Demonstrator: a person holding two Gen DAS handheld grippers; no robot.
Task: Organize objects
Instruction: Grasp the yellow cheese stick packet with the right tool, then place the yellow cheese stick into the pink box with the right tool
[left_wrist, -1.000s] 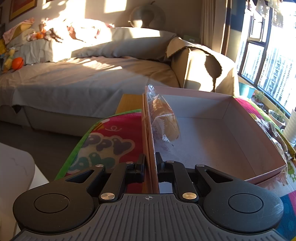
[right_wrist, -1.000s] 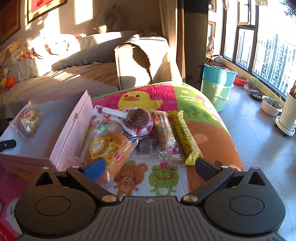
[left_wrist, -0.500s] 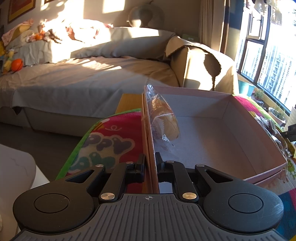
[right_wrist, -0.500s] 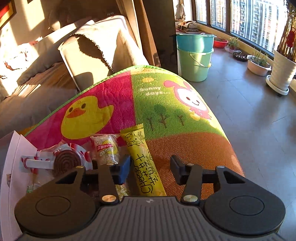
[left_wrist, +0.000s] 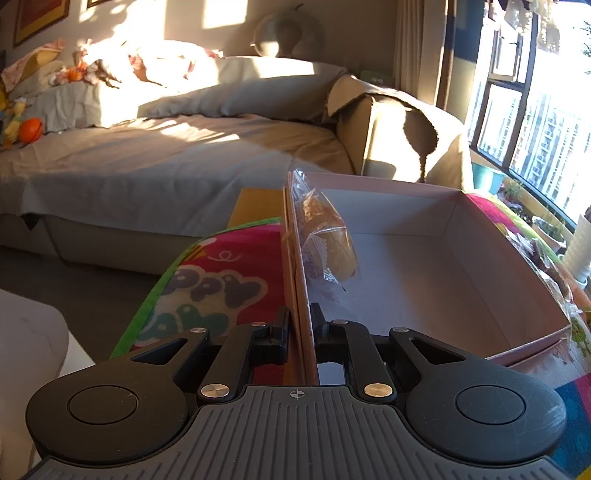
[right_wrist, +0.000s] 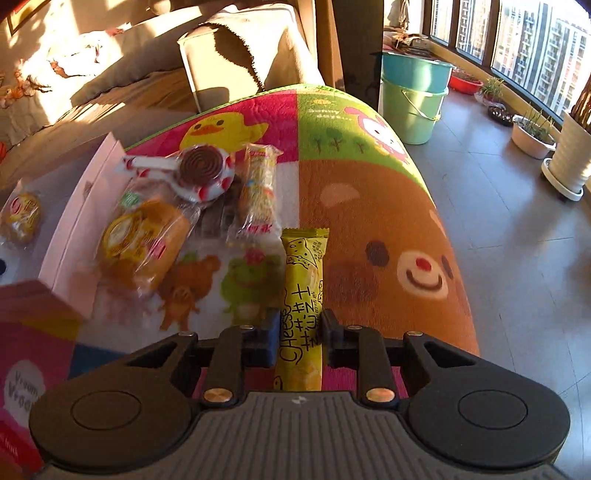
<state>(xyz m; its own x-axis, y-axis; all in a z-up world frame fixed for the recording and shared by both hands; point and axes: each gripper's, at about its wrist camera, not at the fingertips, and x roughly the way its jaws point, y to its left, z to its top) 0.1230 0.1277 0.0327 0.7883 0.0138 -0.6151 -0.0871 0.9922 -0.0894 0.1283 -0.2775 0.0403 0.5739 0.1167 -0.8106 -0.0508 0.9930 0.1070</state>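
My left gripper (left_wrist: 300, 326) is shut on the left wall of the pink cardboard box (left_wrist: 443, 192), which stands on the colourful play mat (left_wrist: 221, 273). A wrapped bun (left_wrist: 328, 240) leans inside against that wall. My right gripper (right_wrist: 300, 330) is shut on a yellow cheese snack stick (right_wrist: 303, 295) and holds it above the mat (right_wrist: 388, 221). On the mat to its left lie a wrapped bread (right_wrist: 144, 240), a lollipop packet (right_wrist: 201, 171) and a rice cracker bar (right_wrist: 258, 184). The pink box (right_wrist: 81, 206) is at the left edge.
A sofa with a grey cover (left_wrist: 166, 155) stands behind the mat. Green buckets (right_wrist: 413, 103) and plant pots (right_wrist: 532, 133) stand on the tiled floor at the right by the windows. A pink carton (right_wrist: 29, 350) is at the lower left.
My right gripper has closed on the yellow cheese stick and lifted it off the mat, pulling back. My left gripper has stayed clamped on the box wall.
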